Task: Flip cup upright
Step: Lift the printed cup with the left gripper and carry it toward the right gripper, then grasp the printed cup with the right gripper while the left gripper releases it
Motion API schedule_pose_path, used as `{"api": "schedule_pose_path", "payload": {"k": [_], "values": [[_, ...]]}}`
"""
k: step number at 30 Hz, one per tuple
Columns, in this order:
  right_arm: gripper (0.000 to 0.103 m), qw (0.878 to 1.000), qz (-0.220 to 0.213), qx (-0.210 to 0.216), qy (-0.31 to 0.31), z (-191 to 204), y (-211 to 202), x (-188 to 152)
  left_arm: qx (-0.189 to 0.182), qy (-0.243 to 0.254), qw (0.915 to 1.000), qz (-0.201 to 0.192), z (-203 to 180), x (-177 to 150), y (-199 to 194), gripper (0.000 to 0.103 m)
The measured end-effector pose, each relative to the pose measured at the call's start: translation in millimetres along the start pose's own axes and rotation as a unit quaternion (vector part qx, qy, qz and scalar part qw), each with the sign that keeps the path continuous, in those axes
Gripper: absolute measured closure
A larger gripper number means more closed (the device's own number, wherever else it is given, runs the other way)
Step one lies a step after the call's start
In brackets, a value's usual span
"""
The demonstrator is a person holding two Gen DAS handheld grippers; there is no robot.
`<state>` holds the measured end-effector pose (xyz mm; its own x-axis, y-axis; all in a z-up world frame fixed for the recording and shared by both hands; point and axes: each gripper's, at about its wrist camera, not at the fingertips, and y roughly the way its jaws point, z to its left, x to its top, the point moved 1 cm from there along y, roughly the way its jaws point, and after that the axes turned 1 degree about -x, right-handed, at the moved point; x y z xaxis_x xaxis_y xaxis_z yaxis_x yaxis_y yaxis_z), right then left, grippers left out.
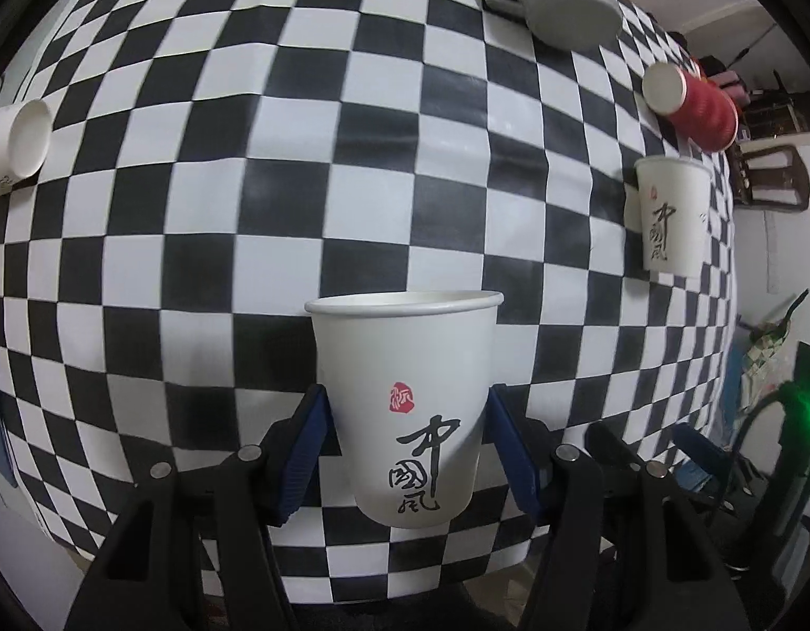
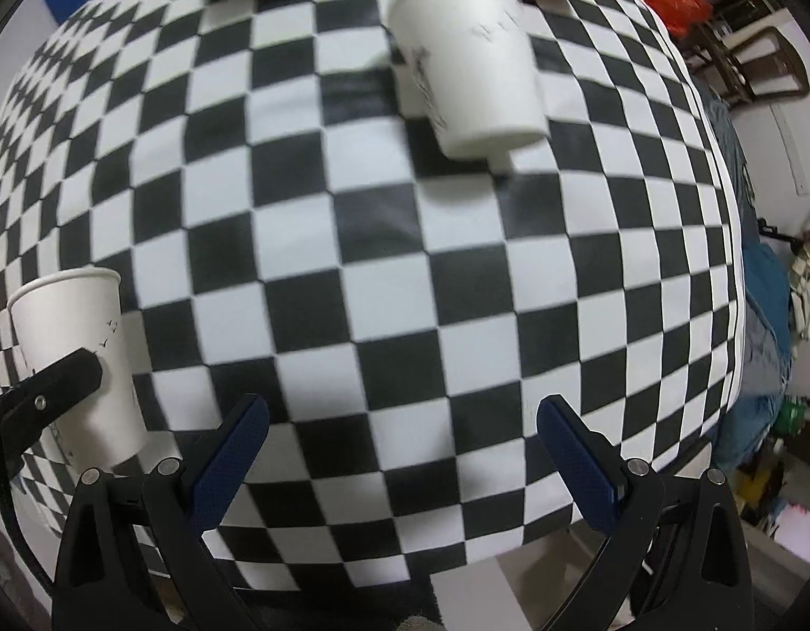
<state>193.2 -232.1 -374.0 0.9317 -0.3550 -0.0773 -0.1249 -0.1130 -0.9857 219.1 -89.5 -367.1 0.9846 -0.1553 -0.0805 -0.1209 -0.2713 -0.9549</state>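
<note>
My left gripper [image 1: 407,447] pinches the paper cup [image 1: 405,399] at its lower wall, mouth up, over the checkered table [image 1: 194,210]. My right gripper [image 2: 402,452] is spread and holds nothing. A second printed cup [image 1: 670,213] stands at 2 o'clock, a red cup [image 1: 704,105] beyond it.

We see our right gripper [image 2: 405,452] spread wide above the checkered cloth [image 2: 352,273], a white paper cup [image 2: 470,63] upright ahead, and at far left another cup [image 2: 73,347] clasped by the left gripper's finger [image 2: 52,384].
</note>
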Motion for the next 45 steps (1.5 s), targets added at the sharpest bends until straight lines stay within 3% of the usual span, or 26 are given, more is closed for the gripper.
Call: {"api": "schedule_pose_path", "payload": {"k": [8,13,16,21,29,31,34,38,45], "values": [[0.000,1.000,0.005,-0.006,0.013,-24.4,15.6,-7.7,0.035,0.031,0.9989,-0.010,-11.8,3.9,10.9,0.042],[0.000,1.000,0.003,-0.007,0.014,-35.5,29.7,-6.7,0.033,0.031,0.9988,-0.017,-14.5,5.2,12.5,0.041],[0.000,1.000,0.000,-0.006,0.006,-35.7,34.7,-4.8,0.034,0.029,0.9989,-0.016,-15.8,5.8,14.9,0.016],[0.000,1.000,-0.004,0.016,0.000,-40.4,38.1,-4.9,0.034,0.035,0.9983,-0.033,-19.9,4.5,5.0,0.014],[0.000,0.998,-0.026,0.064,0.000,-43.7,14.9,-5.8,0.035,0.020,0.9923,-0.117,7.4,-6.9,-58.8,0.011],[0.000,0.996,-0.035,0.084,-0.002,-42.2,3.9,-6.8,0.056,0.019,0.9864,-0.153,21.3,-14.0,-76.1,0.011],[0.000,0.993,-0.037,0.115,-0.017,-30.4,-12.4,-7.3,0.125,0.018,0.9727,-0.194,41.6,-22.9,-88.7,0.011],[0.000,0.987,-0.020,0.154,-0.051,13.1,-33.4,0.1,0.181,0.010,0.9662,-0.183,66.2,-30.7,-74.3,0.011],[0.011,0.978,0.037,0.186,-0.092,68.4,-13.0,20.2,0.187,-0.024,0.9728,-0.135,95.3,-36.7,-41.3,0.011]]}}
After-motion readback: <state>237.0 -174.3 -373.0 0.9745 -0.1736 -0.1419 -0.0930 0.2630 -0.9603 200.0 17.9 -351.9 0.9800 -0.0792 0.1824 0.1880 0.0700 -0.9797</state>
